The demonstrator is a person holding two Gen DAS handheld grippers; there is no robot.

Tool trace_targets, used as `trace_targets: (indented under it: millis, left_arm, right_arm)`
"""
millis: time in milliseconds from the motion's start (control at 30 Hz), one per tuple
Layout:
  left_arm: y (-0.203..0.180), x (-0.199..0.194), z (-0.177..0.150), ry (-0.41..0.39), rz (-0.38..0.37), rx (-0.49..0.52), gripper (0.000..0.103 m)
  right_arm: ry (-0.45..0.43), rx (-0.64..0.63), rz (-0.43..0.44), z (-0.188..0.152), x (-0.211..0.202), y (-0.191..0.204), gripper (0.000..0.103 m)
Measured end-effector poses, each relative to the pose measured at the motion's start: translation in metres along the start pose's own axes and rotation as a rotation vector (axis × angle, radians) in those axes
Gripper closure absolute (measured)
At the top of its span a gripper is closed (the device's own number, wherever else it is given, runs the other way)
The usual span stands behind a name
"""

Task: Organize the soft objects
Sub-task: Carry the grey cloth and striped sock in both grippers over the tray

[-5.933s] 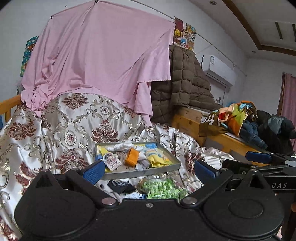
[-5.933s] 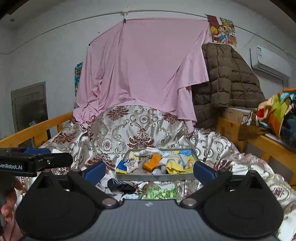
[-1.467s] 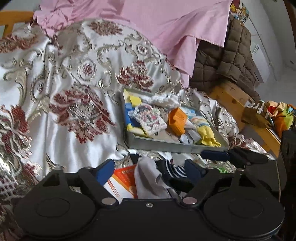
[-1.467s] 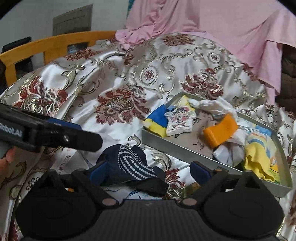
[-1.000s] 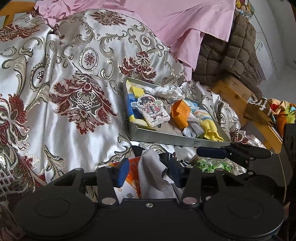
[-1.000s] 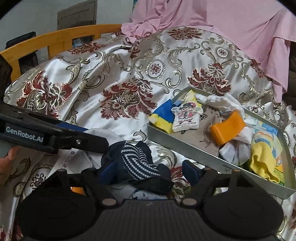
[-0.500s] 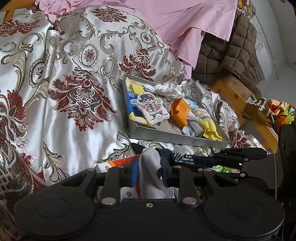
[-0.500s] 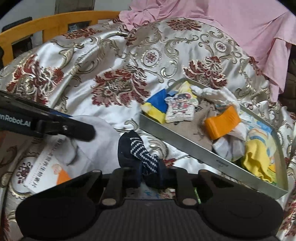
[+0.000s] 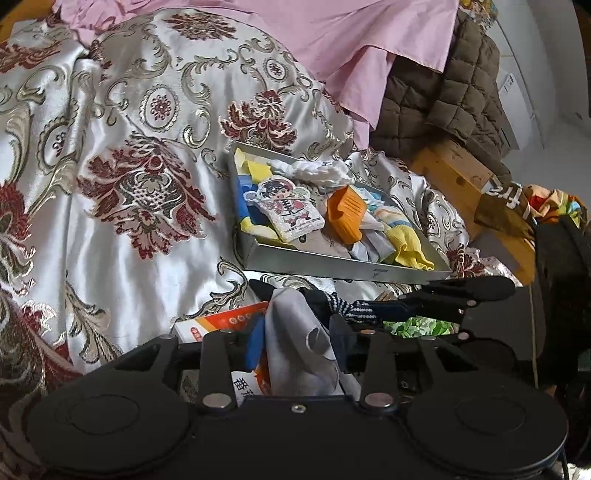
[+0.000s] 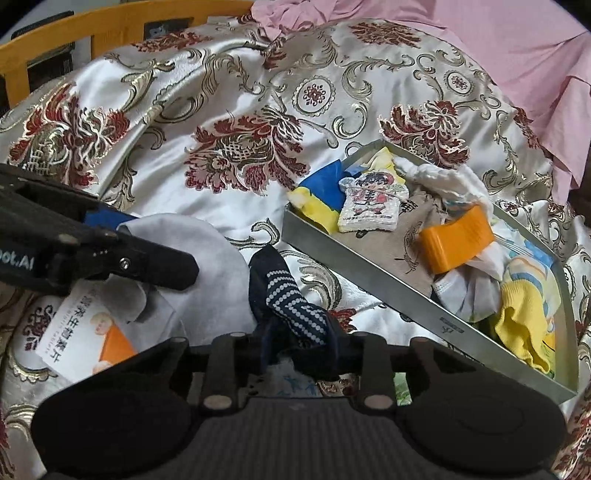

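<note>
My left gripper is shut on a pale grey cloth, which also shows in the right wrist view. My right gripper is shut on a navy sock with white dots; the sock also shows in the left wrist view. Both cloths lie in front of a metal tray on the floral bedspread. The tray holds a cartoon-print pad, an orange piece, yellow cloth and white rope.
An orange-and-white box lies under the grey cloth. A green-patterned bag sits below the tray. A wooden bed rail runs at the far left, a pink sheet and brown jacket hang behind.
Both grippers came down from a high view to the items before the tray, then closed: the left on the grey cloth, the right on the navy sock.
</note>
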State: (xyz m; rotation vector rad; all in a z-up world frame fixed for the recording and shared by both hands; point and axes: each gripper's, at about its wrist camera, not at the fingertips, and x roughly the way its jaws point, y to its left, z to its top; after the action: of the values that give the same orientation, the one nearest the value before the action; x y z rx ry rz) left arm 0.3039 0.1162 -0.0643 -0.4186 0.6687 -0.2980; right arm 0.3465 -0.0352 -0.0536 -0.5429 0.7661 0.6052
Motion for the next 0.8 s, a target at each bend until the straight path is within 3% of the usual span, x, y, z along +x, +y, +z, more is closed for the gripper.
trace_targets:
  millis: [133, 233, 367, 667, 800]
  left_arm:
    - [0.001, 0.003, 0.0, -0.002, -0.005, 0.005, 0.077]
    - [0.004, 0.005, -0.001, 0.005, -0.015, -0.014, 0.088]
    - [0.005, 0.005, -0.002, 0.001, -0.015, -0.018, 0.094]
    - [-0.003, -0.014, 0.007, -0.108, -0.017, 0.005, 0.097]
    - [-0.014, -0.027, 0.014, -0.148, -0.014, 0.042, 0.097]
  right_arm:
    - [0.008, -0.011, -0.007, 0.004, 0.003, 0.001, 0.071]
    - [0.009, -0.029, -0.026, 0.004, 0.003, 0.005, 0.083]
    - [0.0, -0.05, -0.083, 0.003, -0.004, 0.01, 0.094]
    - [-0.134, -0.018, -0.222, -0.005, -0.034, 0.021, 0.096]
    - [-0.191, 0.038, -0.21, -0.004, -0.048, 0.018, 0.096]
